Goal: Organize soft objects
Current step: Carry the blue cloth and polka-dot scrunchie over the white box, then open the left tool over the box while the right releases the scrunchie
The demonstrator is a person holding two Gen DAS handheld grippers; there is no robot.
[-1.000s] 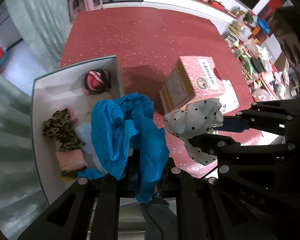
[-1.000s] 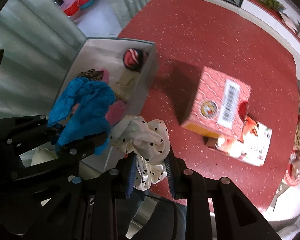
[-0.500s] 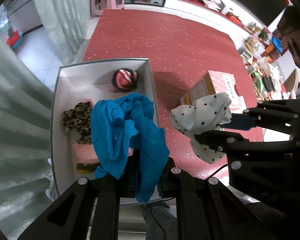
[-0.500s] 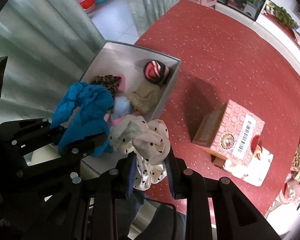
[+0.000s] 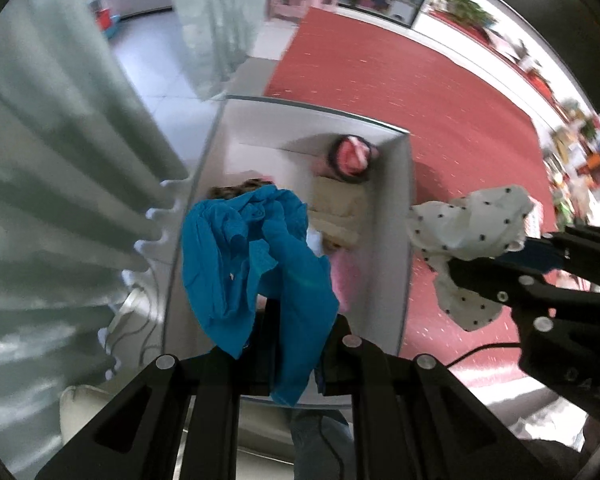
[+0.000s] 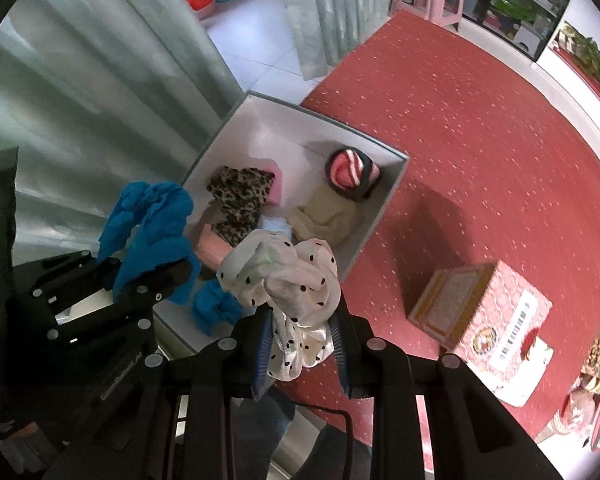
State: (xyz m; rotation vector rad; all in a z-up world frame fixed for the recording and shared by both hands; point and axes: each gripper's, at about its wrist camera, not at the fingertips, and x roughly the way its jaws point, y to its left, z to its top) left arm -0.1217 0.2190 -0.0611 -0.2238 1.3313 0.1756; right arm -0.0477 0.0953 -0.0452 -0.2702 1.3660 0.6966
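In the left wrist view, the left gripper (image 5: pixel 296 344) at the bottom centre is clenched on a crumpled blue cloth (image 5: pixel 256 264), which hangs over the near half of the open white box (image 5: pixel 404 240) at mid-frame. At lower centre of the right wrist view, the right gripper (image 6: pixel 300 344) grasps a white polka-dot cloth (image 6: pixel 288 276), which bulges above the blue pads just in front of the box's near corner. Inside the box lie a leopard-print piece (image 6: pixel 240 200), a beige cloth (image 6: pixel 324 216) and a rolled pink-striped item (image 6: pixel 350 172), while a pink patterned carton (image 6: pixel 484 316) stands on the red carpet (image 6: pixel 480 152) at right.
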